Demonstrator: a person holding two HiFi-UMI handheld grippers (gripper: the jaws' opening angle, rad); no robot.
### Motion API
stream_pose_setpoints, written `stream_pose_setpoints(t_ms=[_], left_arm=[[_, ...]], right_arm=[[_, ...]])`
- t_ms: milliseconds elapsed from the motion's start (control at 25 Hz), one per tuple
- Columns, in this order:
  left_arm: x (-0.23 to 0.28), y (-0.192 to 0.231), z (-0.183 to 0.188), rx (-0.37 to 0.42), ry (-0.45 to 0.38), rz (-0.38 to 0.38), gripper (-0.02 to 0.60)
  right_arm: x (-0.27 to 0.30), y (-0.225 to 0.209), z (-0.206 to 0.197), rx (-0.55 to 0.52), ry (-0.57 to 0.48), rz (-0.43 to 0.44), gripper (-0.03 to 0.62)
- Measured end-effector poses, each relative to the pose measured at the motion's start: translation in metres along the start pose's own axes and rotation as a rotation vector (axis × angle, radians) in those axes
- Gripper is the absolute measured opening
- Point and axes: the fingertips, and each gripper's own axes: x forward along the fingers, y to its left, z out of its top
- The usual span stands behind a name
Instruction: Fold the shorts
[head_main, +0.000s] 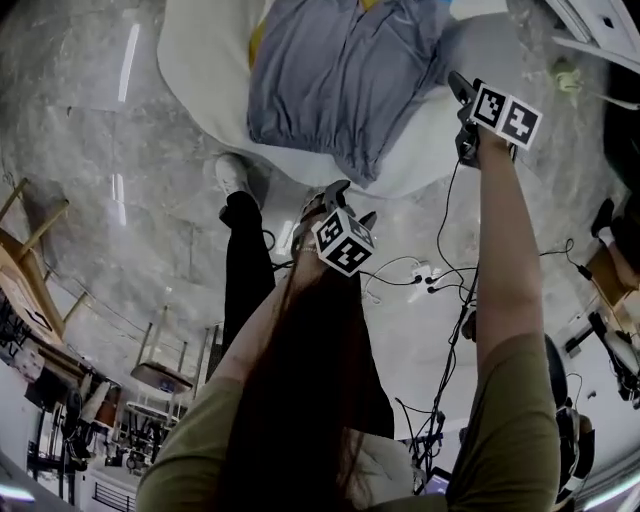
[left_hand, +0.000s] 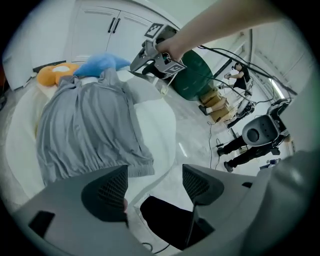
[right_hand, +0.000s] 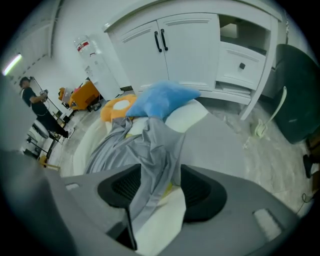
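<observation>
We are in a lab dressed partly as a home. Cables (head_main: 437, 283) cross the pale floor (head_main: 130, 230), gear racks (head_main: 60, 430) stand nearby, white cabinets (right_hand: 185, 47) line a wall.

shorts (head_main: 340, 80): top cut off by the head view's upper edge; in the right gripper view the raised fold runs down between the jaws and out of sight
orange cushion (right_hand: 116, 109): largely behind the blue pillow (right_hand: 160, 97) and the shorts; its shape cannot be told
left gripper (left_hand: 154, 182): in the head view its jaws sit mostly behind its marker cube (head_main: 345, 243)
long dark hair (head_main: 300, 400): covers the person's front in the head view
bystander (right_hand: 37, 107): small, face patched over
far figure (left_hand: 241, 75): too small for detail
black-and-white machine (left_hand: 260, 132): kind cannot be told
</observation>
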Motion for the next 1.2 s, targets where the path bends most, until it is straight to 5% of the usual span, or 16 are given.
stream_pose_setpoints(t_ms=[400,840,920,1040,1200], left_arm=[[0.084,0.000,0.003,0.120,0.040,0.026,0.327],[0.113,0.017,-0.005,0.110,0.054,0.091,0.323],[0.111,0.018,-0.006,0.132,0.065,0.131,0.282],[0.105,0.023,-0.002,0.224,0.078,0.175,0.110],[0.083,0.024,0.003,0.137,0.023,0.132,0.038]], right_arm=[[0.084,-0.038,0.040,-0.009,-0.050,-0.011,0.250],[0.130,-0.059,0.041,-0.069,-0.007,-0.155,0.230],[0.130,-0.063,0.037,-0.095,0.018,-0.191,0.182],[0.124,-0.068,0.038,-0.066,0.037,-0.208,0.019],[0.101,-0.064,0.050,0.006,0.032,-0.101,0.006]])
